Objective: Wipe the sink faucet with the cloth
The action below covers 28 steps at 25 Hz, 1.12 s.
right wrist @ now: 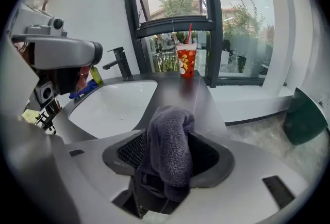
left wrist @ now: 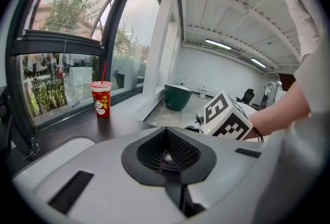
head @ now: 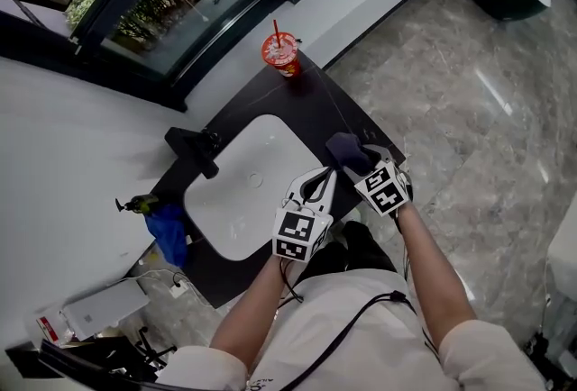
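A black faucet stands at the far left side of the white sink, which is set in a dark counter. In the right gripper view the faucet stands behind the basin. My right gripper is shut on a grey-purple cloth, held over the counter's near right edge. The cloth hangs folded out of the jaws of that gripper. My left gripper hovers over the sink's near rim beside the right one, shut and empty. Both are well short of the faucet.
A red cup with a straw stands on the counter's far end by the window. A blue cloth and a small bottle lie left of the sink. A dark green bin stands on the marble floor at right.
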Available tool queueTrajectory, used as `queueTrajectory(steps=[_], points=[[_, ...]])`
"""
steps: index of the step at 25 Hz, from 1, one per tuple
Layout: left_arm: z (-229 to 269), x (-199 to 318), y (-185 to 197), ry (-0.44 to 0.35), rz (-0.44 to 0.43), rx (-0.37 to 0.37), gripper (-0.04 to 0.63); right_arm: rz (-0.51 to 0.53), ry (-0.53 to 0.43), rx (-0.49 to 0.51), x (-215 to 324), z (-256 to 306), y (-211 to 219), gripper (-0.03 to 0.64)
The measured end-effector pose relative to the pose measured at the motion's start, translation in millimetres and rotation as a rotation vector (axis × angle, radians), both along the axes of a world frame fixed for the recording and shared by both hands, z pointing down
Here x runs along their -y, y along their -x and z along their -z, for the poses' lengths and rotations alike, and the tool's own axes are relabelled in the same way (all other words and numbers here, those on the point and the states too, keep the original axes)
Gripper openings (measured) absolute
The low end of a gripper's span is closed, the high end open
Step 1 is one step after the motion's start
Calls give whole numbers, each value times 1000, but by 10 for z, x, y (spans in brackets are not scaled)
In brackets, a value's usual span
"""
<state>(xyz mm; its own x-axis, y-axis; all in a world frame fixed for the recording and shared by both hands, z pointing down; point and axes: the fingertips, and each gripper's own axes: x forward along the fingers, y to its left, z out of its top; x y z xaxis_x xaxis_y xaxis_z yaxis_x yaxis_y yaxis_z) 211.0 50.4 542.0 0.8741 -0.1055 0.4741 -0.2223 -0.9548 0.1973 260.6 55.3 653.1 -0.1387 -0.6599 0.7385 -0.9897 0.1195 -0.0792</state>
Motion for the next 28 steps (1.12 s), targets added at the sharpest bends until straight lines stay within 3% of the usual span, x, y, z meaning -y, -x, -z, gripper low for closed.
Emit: queueTrajectory(steps=[2,4,9,15,22,28], points=[[16,19,8,-3,5,-3,-2,8,15,-16,-2,-30,2,250],[40,27,16,-8,11,-6,-2,4,26,-42,-18,-53,-31,110],[112,84,89,-20,45,-15,-2,4,19,-3,-32,-11,-33,80],[315,204,301,-42,122,-44,-2,-6,-110,53,44,510,51,78],[640,472,897,-96,324,-73,-2,113,-268,114,339,1209,423,78],[842,670,1565,-140,545,-81,-2,316,-354,184,719,1561,1116,78]])
